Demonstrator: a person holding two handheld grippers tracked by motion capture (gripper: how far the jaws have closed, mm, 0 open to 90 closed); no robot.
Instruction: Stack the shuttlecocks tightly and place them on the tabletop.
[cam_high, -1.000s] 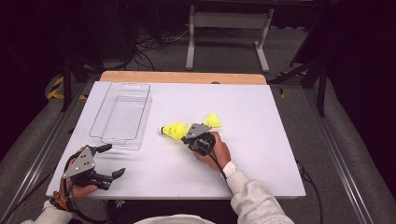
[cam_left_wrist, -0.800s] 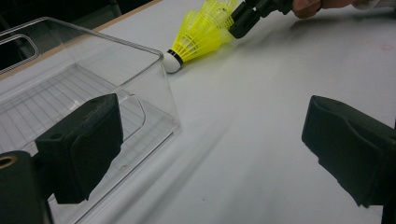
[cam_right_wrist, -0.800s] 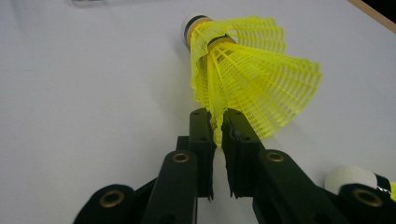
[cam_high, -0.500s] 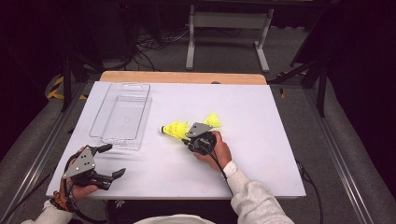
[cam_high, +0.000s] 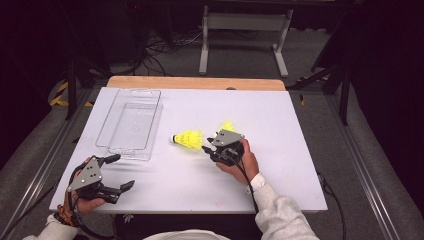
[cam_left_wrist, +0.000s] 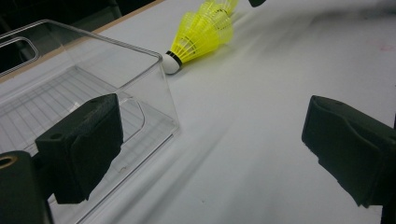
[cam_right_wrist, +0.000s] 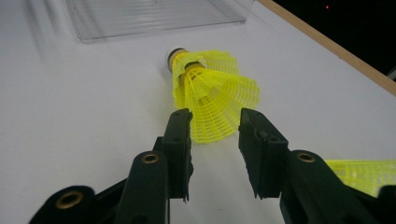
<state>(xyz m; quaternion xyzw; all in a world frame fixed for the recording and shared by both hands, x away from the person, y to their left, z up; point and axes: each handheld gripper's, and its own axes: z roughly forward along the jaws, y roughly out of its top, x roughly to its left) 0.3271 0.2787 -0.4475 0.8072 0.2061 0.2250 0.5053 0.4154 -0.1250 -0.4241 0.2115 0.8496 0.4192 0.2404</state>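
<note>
A yellow shuttlecock (cam_high: 189, 139) lies on its side on the white table (cam_high: 280, 165), cork pointing left toward the clear tray (cam_high: 130, 122). My right gripper (cam_high: 206, 145) sits just right of it. Its jaws have just been opening and now stand apart, with the rim of the shuttlecock's (cam_right_wrist: 212, 95) mesh skirt between the tips of the right gripper (cam_right_wrist: 215, 122) and no pad pressing on it. A second yellow shuttlecock (cam_high: 227, 126) lies behind that hand. My left gripper (cam_high: 122, 171) rests wide open and holding nothing at the table's front left, below the tray.
The clear tray's (cam_left_wrist: 93, 88) near corner stands close in front of the left gripper (cam_left_wrist: 210, 149), with both shuttlecocks (cam_left_wrist: 201, 35) beyond it. A wooden strip (cam_high: 195, 82) edges the table's far side. Dark floor, cables and a metal stand lie beyond.
The right gripper's jaws have parted off the shuttlecock's skirt, and that hand has drawn back slightly to the right. The shuttlecock stays on the table. The left gripper has not moved.
</note>
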